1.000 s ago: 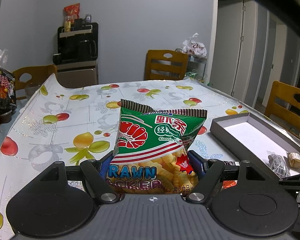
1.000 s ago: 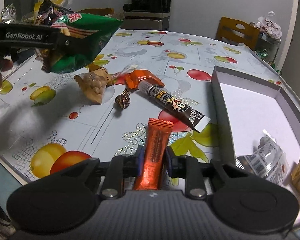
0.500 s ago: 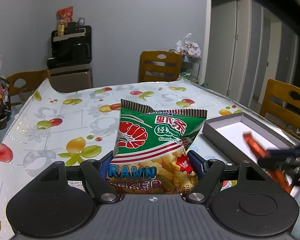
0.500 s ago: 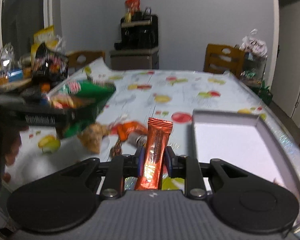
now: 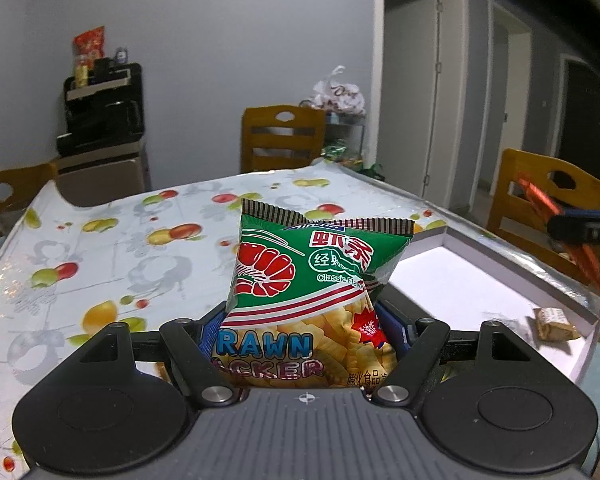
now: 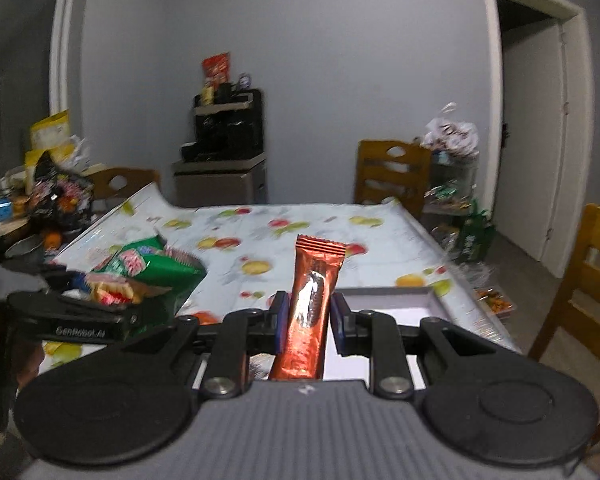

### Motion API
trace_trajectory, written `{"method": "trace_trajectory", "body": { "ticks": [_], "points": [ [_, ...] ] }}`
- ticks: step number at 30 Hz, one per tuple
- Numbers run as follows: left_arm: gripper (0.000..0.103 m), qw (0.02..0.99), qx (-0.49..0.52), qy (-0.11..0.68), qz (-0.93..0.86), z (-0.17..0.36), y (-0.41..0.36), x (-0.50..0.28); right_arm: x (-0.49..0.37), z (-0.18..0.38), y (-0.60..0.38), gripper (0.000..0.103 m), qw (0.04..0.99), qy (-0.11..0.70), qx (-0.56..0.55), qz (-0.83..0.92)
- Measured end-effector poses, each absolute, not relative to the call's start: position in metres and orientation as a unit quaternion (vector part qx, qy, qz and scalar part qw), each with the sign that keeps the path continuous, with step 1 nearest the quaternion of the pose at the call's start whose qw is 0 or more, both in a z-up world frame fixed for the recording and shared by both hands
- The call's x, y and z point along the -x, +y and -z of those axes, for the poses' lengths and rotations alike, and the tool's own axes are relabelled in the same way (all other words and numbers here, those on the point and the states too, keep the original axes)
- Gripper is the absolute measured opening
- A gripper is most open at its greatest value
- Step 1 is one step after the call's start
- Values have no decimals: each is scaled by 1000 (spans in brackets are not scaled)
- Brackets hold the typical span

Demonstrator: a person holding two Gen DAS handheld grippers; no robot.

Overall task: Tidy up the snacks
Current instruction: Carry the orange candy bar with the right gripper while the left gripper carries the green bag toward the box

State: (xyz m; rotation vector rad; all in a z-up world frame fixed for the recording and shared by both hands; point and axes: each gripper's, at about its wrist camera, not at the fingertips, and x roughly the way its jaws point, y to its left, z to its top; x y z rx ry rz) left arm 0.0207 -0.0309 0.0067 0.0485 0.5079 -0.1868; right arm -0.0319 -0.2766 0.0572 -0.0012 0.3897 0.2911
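We see a room with plain grey walls (image 5: pixel 228 40) under dim, cool light. At twelve o'clock beyond the fruit-print tablecloth (image 5: pixel 112 248) stands a wooden chair (image 5: pixel 280 140); at ten o'clock a dark appliance (image 5: pixel 102 108) sits on a low cabinet (image 5: pixel 104 176). At two o'clock a white-framed doorway (image 5: pixel 416 88) opens, and another wooden chair (image 5: pixel 540 196) stands at three o'clock.
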Motion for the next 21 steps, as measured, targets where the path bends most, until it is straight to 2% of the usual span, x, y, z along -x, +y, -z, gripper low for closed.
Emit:
{"method": "trace_trajectory", "body": {
  "ticks": [13,21],
  "points": [
    [75,965,-53,226,119,-22,-77,-49,28,-101,-341,21,989,126,-15,-78],
    [75,961,-76,231,129,-17,-111,-79,5,-84,-352,21,983,164,-19,-76]
  ]
}}
